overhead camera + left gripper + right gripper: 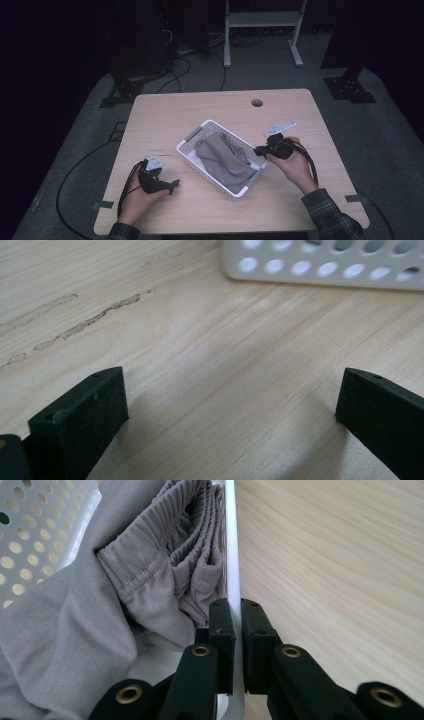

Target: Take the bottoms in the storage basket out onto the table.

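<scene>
A white basket (192,136) of grey cloth (225,162) sits mid-frame on the pale wooden table (165,107) — dark room and grey floor (75,135) around. The right gripper (261,150) is clenched on the basket's rim; the left gripper (172,186), lower left, gapes empty over the tabletop.

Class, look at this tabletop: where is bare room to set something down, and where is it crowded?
Bare wood lies behind the white basket toward the table's round hole, and along the near edge between the hands. Crowded: the basket's right rim, clamped by the right gripper.

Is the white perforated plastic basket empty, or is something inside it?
Not empty. The white perforated plastic basket holds a crumpled grey fabric garment, whose elastic waistband lies bunched against the rim in the right gripper view.
</scene>
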The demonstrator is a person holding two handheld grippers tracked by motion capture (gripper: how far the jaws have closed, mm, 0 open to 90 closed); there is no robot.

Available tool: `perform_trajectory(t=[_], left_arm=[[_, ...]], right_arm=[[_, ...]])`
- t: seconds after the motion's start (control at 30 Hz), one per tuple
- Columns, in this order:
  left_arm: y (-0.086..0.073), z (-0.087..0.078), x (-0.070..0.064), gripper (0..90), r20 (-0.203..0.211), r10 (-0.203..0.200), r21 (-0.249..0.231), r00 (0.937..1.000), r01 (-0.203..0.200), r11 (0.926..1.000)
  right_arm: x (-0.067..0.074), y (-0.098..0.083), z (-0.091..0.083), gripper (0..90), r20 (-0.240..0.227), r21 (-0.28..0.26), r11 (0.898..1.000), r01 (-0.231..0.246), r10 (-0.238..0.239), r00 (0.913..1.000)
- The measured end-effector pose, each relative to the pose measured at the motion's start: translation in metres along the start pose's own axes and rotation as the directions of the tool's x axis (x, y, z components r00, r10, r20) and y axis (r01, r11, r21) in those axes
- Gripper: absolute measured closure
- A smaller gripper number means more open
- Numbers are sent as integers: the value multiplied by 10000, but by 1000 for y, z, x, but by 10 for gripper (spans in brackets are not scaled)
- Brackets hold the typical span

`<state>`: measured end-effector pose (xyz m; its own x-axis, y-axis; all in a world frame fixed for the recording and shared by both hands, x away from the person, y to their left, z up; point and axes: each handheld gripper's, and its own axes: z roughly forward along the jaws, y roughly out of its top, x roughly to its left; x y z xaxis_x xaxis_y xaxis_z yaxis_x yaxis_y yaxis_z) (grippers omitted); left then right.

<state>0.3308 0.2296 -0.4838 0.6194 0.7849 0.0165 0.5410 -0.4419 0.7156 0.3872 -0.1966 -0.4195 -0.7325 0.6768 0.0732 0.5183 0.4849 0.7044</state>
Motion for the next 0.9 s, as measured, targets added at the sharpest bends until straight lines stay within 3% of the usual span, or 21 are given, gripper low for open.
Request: perform_trajectory(t=[0.4,0.47,0.53,0.67,0.8,0.9], left_arm=[[0,0,0,0,6,8,7,10000,-8,10000],[1,1,0,0,14,-5,-5,10000,5,10000],[1,1,-1,0,6,-5,15,10000,5,10000],[2,2,-1,0,10,47,-3,10000,-47,10000],[2,2,-1,0,9,19,-21,10000,-19,10000],[2,2,-1,0,15,25,2,10000,-25,10000]], right_arm=[[-3,-27,-30,841,470,221,9994,-267,256,9986],[-4,-28,-33,775,491,115,9996,-276,270,9984],[-3,-24,-38,671,529,-275,9991,-332,346,9980],[6,-9,-45,595,239,-872,9958,-286,308,9992],[21,7,-35,501,-88,-1043,9945,21,-30,10000],[30,18,-22,442,-411,-829,9965,85,-120,9991]])
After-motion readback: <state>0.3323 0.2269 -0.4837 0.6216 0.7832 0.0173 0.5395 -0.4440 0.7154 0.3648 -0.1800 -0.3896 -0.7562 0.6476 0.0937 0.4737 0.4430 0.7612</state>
